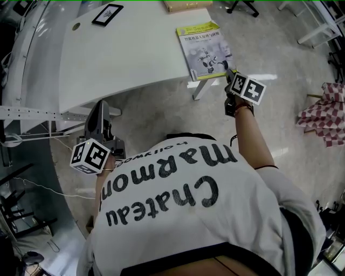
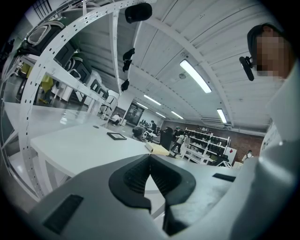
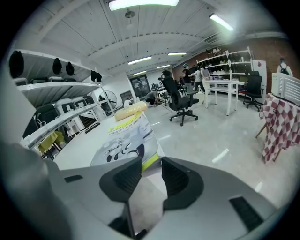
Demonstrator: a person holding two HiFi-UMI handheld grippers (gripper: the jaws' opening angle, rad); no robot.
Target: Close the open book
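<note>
On table (image 1: 124, 59): black frame (image 1: 108, 14) far L, tan packet (image 1: 186, 5) just beyond book (image 1: 204, 49); checked cloth (image 1: 323, 116) on floor at R. Book lies closed, cover up, at table's near R corner, long axis running away from person, slightly skewed. R gripper (image 1: 230, 73) at book's near corner, jaws partly apart, holding nothing; L gripper (image 1: 99, 116) low by table edge, jaws together, empty.

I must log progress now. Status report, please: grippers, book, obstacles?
Left gripper shut, empty, beside the table. Right gripper open, at near corner of book, not gripping. Book closed, cover up. Nothing in the way.
</note>
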